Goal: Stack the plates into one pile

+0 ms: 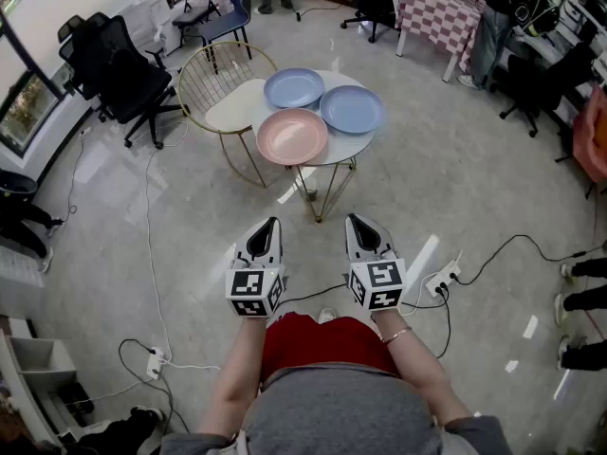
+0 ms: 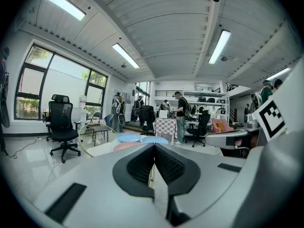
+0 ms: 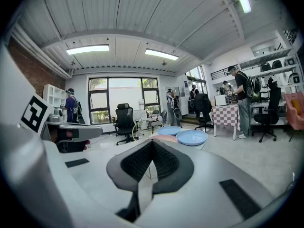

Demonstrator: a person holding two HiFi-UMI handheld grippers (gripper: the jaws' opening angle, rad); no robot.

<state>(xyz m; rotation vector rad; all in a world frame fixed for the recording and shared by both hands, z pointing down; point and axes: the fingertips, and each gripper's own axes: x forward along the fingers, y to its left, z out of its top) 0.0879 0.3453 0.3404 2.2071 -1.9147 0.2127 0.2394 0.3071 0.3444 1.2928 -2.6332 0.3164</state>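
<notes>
The person's left gripper [image 1: 268, 226] has its two black ribbed pads pressed together with nothing between them. The right gripper [image 1: 358, 222] is likewise closed up tight and empty. Both hang over the grey floor, touching nothing, side by side and well short of the plates. Each carries a marker cube [image 1: 254, 292] printed with black-and-white square patterns, the only markings that can be made out.

Further off stands a small round white table on gold wire legs [image 1: 349, 148]. On it lie three plates, each flat on the top and not piled: a pink round plate [image 1: 292, 136] nearest, a blue round plate [image 1: 351, 109] to its right, and a second blue plate [image 1: 294, 88] behind. They sit close, rims almost meeting. Just left of the table is a gold wire chair with a cream seat [image 1: 232, 107]. Beyond are a black office chair [image 1: 123, 74] and a table under a pink-and-white checked cloth [image 1: 436, 12]
</notes>
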